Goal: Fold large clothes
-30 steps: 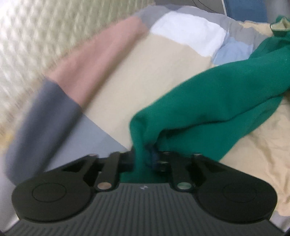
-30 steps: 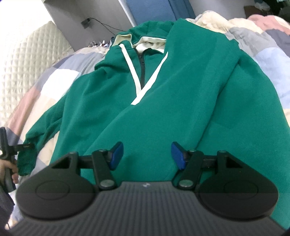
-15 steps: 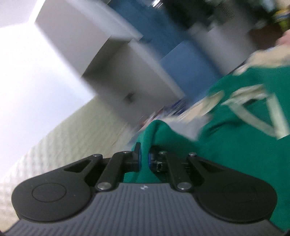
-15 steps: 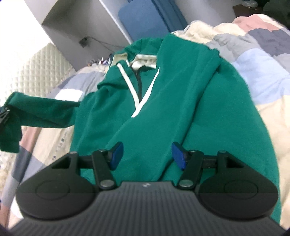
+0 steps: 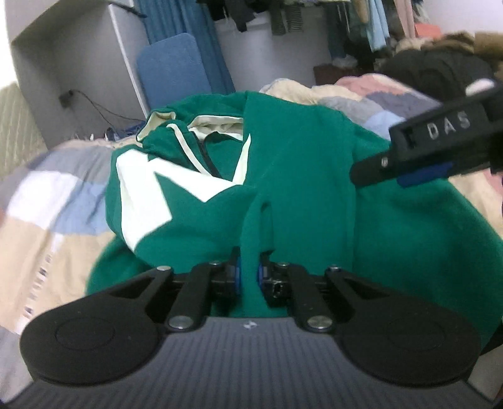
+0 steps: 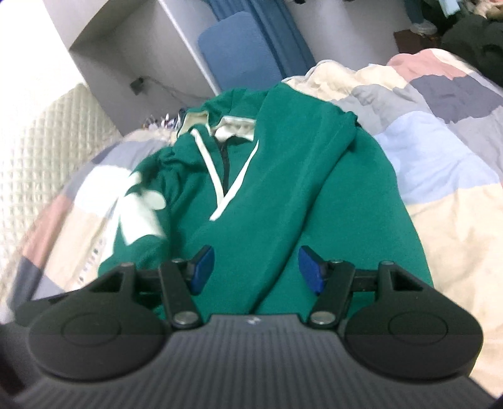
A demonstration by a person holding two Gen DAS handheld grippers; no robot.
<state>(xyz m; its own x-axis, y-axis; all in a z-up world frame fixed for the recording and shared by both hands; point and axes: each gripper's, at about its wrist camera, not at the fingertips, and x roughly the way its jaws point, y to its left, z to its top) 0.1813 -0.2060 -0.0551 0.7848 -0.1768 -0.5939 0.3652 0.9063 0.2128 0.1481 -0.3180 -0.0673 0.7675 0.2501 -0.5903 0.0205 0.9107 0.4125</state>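
A green hoodie (image 6: 283,176) with white trim and a cream-lined hood lies spread on a patchwork quilt; it also shows in the left wrist view (image 5: 314,176). My left gripper (image 5: 248,273) is shut on the green sleeve cuff (image 5: 254,226) and holds it over the hoodie's chest, the sleeve folded across with its white panel (image 5: 141,188) showing. My right gripper (image 6: 253,270) is open and empty above the hoodie's lower front. One right finger (image 5: 408,160) shows at the right edge of the left wrist view.
The patchwork quilt (image 6: 440,151) covers the bed on all sides. A quilted cream headboard (image 6: 41,148) is at the left. A blue mat (image 6: 242,53) leans on the grey wall behind. Hanging clothes (image 5: 361,25) and a dark heap (image 5: 440,72) are at the back right.
My left gripper has carried the sleeve from out at the left, up and across onto the hoodie's chest. My right gripper has stayed open over the lower front.
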